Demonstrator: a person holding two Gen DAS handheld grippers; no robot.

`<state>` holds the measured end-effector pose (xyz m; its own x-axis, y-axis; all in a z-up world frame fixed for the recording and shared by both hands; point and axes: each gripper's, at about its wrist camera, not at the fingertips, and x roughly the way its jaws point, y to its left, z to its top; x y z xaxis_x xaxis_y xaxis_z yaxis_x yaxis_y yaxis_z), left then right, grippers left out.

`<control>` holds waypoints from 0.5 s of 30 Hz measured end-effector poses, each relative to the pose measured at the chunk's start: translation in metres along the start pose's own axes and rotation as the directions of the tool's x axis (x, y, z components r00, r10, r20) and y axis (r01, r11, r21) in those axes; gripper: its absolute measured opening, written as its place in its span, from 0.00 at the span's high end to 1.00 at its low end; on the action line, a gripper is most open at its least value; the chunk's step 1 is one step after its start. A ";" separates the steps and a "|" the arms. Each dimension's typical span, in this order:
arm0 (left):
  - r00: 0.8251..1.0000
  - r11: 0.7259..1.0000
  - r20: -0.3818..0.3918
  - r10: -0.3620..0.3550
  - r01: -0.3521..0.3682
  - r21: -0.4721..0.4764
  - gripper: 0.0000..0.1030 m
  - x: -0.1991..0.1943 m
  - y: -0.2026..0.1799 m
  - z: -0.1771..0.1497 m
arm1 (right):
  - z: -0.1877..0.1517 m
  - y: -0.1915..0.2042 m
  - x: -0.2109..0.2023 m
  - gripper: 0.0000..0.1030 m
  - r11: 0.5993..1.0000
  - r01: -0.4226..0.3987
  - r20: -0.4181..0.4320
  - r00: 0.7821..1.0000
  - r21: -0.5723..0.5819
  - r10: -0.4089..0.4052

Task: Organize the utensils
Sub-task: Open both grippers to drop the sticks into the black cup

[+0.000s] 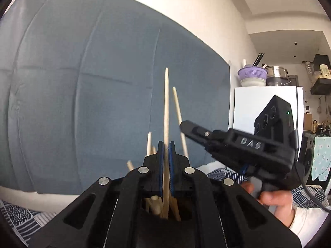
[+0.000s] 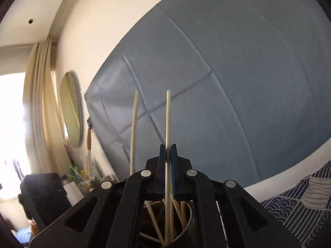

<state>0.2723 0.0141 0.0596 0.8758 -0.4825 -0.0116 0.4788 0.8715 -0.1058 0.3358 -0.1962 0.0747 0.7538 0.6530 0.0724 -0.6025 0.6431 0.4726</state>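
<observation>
Left tool (image 1: 166, 146): its two blue pads are squeezed tight on one wooden chopstick (image 1: 166, 103), which stands straight up between them.

Right tool (image 2: 168, 150): it is clenched on a pale chopstick (image 2: 168, 124) that also points up. In the left view this tool reaches in from the right, held by a hand (image 1: 275, 200).

Holder (image 2: 186, 230): a round cup with a pale rim sits right under the right tool. Several loose sticks (image 2: 154, 221) lean inside it, crossing each other.

More sticks: under the left tool I see other stick ends (image 1: 154, 203) bunched in a dark spot. I cannot tell if this is the same cup.

Done so far: some sticks look gathered together down low, so I think part of the sorting is done.

Left to do: the two held chopsticks are not let go yet. Each looks set to go down among the others. I cannot see any other spoons or forks.

Room close by: the two tools are near each other, so they could bump. The leaning sticks fill some of the cup's mouth.

Bed (image 2: 300, 210): a blue wave cover lies below on both sides. No table shows.

Far back: a big grey-blue padded panel (image 1: 93, 82) stands well behind, with lots of open air in front of it.
</observation>
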 end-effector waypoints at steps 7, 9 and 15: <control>0.999 0.998 -0.005 0.045 -0.045 0.040 0.53 -0.007 -0.002 0.000 | 0.008 0.001 -0.012 0.77 0.998 0.009 0.015 1.000 0.056 -0.009; 0.999 0.998 0.018 0.047 -0.048 0.030 0.46 -0.017 -0.002 0.005 | 0.013 0.004 -0.021 0.54 0.997 0.005 0.031 0.999 0.071 -0.007; 0.995 0.995 0.050 0.082 -0.085 0.055 0.10 -0.046 -0.016 0.031 | 0.028 0.026 -0.050 0.14 0.996 0.038 0.082 0.996 0.083 -0.045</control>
<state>0.2262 0.0256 0.0928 0.9142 -0.4042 0.0299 0.4052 0.9129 -0.0496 0.2897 -0.2241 0.1082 0.7993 0.5882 0.1232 -0.5496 0.6325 0.5459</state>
